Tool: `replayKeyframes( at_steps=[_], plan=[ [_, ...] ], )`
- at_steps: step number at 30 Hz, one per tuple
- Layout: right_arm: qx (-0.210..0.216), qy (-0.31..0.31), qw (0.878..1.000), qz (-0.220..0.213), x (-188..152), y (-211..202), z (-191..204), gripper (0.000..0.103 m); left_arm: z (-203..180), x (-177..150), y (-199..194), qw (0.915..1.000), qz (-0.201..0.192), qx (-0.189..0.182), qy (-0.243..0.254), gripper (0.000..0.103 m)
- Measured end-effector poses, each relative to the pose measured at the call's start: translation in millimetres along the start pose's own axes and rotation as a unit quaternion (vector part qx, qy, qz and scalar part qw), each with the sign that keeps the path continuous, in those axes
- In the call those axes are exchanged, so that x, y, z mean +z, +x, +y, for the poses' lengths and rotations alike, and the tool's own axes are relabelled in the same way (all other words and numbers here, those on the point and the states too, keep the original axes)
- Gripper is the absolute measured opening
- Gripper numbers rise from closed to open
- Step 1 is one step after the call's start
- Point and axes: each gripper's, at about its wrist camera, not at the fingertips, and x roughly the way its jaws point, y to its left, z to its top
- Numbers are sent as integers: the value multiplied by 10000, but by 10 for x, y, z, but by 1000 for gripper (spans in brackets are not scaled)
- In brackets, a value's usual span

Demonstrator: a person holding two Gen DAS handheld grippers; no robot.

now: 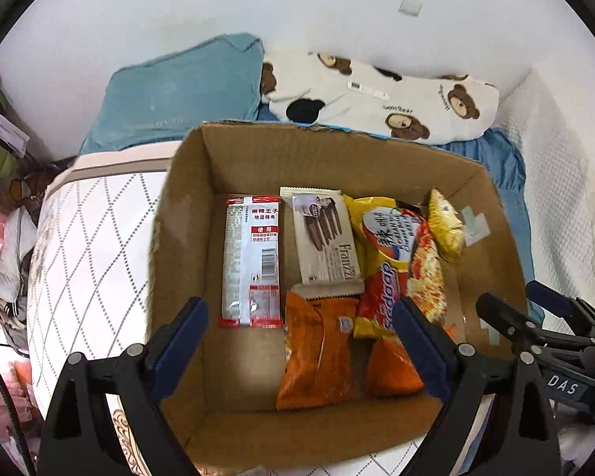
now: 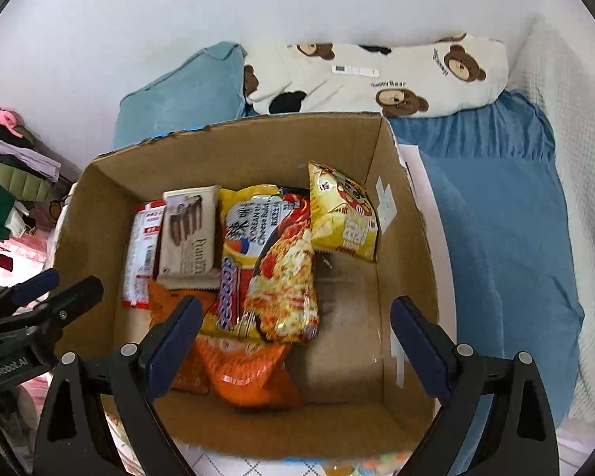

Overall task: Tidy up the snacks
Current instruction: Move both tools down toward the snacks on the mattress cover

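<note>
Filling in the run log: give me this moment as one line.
left gripper: open, empty | right gripper: open, empty | both above cardboard box | snacks inside, including noodle pack

Open cardboard box (image 1: 186, 214), snack packets (image 1: 400, 261) flat inside, orange bags (image 1: 317, 357) nearest

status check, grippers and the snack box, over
Left gripper and right gripper both open, empty, above the box. Snacks inside: red strip pack, wafers, noodles, orange bags. Nothing in the way.
</note>
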Motion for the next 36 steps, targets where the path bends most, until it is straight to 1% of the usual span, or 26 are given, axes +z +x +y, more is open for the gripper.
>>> replayKeyframes(
  at_steps=[4,8,10,13,15,17,19,21,22,25,27,30,33,35,36],
  plan=[
    [25,-75,9997,-251,-207,-260,77,97,-53,-169,-231,9997,-218,-3,61,95],
    [50,-98,9984,-549,-399,-538,144,97,-83,-367,-479,9992,-388,-91,78,95],
    [122,-67,9976,-677,-509,-680,172,97,-90,-471,-602,9987,-473,-148,95,95],
    [274,10,9968,-747,-718,-828,207,97,-62,-670,-759,9981,-582,-196,66,95],
    [431,77,9970,-640,-928,-857,216,97,-14,-820,-804,9982,-583,-165,26,95],
    [544,184,9971,-490,-1151,-825,224,97,64,-1044,-806,9987,-490,-125,-3,95],
    [740,303,9966,-197,-1436,-720,195,97,170,-1311,-738,9995,-314,-20,-50,95],
    [741,350,9966,92,-1745,-584,188,97,271,-1566,-624,9999,-71,119,-80,95],
    [726,341,9966,198,-1857,-526,180,97,344,-1720,-530,9997,118,151,-132,95],
    [547,305,9961,623,-2310,-290,172,97,507,-2109,-305,9978,526,336,-225,95],
    [438,233,9950,872,-2570,-145,167,97,613,-2330,-152,9953,818,338,-381,95],
    [269,110,9927,1173,-2894,37,155,97,749,-2578,20,9921,1060,360,-573,95],
    [-11,-166,9915,1287,-3091,148,187,97,810,-2698,132,9901,1176,405,-650,95],
    [-124,-402,9889,1426,-3191,246,237,97,817,-2735,178,9894,1228,408,-661,95],
    [-248,-555,9862,1540,-3251,317,268,97,819,-2736,197,9894,1229,413,-658,95]
  ],
)
